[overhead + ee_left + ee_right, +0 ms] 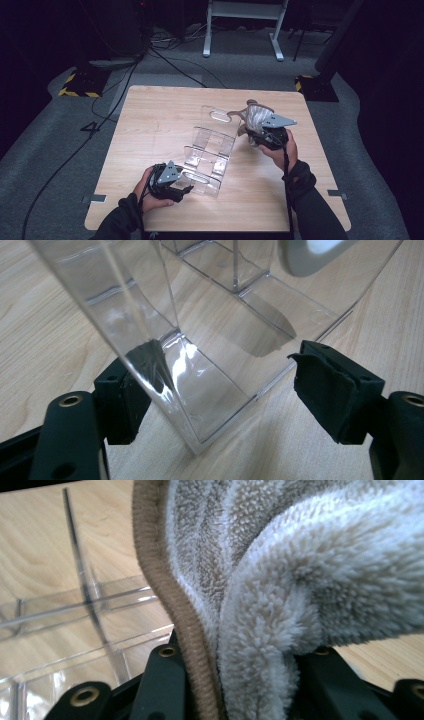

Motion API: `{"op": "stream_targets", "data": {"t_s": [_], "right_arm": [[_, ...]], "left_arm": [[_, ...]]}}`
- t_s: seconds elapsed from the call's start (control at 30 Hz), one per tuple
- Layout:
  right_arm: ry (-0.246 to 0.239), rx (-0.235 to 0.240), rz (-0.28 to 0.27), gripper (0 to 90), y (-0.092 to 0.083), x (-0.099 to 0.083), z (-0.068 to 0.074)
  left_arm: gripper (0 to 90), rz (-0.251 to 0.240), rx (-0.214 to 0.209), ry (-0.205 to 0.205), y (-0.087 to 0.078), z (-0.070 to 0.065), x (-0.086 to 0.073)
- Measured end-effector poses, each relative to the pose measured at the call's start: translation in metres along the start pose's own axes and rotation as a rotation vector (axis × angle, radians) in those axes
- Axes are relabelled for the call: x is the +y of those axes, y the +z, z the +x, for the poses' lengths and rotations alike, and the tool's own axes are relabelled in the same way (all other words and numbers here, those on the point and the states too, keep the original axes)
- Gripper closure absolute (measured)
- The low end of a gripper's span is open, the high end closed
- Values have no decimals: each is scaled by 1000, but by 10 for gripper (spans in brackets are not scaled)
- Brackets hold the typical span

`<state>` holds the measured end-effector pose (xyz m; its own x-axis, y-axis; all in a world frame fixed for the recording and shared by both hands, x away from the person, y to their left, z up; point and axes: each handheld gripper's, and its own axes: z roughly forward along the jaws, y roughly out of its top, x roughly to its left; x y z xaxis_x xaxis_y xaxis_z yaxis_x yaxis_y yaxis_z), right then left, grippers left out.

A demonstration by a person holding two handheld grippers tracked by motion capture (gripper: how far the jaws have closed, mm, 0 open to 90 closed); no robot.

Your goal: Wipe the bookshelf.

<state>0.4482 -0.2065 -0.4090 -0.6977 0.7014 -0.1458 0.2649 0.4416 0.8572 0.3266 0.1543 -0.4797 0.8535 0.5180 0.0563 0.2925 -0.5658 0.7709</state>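
My right gripper (257,131) clamps soft, light towel (256,116) beside clear organizer (210,150); left gripper (186,186) open astride organizer's slippery, brittle wall; grip towel by bunched fold.

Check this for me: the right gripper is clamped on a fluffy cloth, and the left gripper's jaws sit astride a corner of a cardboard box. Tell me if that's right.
One thing is wrong: the box is clear plastic, not cardboard. The left gripper view shows the left gripper with its jaws on either side of a corner of the transparent organizer, the wood grain visible through it. The right gripper is indeed clamped on the fluffy cloth.
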Motion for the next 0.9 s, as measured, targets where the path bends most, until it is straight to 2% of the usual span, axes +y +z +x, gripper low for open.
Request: {"op": "stream_targets", "data": {"t_s": [0.03,0.1,0.23,0.3,0.4,0.7,0.73,0.9], "right_arm": [[13,11,-6,683,0,0,-1],[7,28,-17,685,-2,0,1],[-63,137,-27,685,-9,3,15],[-109,193,-15,685,-14,3,27],[-144,256,-8,685,-21,2,40],[-231,398,-31,687,-46,-7,87],[-231,398,-31,687,-46,-7,87],[-294,497,-41,687,-57,-10,120]], "left_arm": [[257,0,0,2,0,0,0],[258,1,3,3,0,0,0],[259,7,11,4,0,0,1],[259,4,11,0,0,0,1],[253,4,11,0,0,0,1],[232,12,27,-3,-1,1,2],[230,12,27,-3,-1,1,2],[231,10,35,-7,-2,3,3]]}}
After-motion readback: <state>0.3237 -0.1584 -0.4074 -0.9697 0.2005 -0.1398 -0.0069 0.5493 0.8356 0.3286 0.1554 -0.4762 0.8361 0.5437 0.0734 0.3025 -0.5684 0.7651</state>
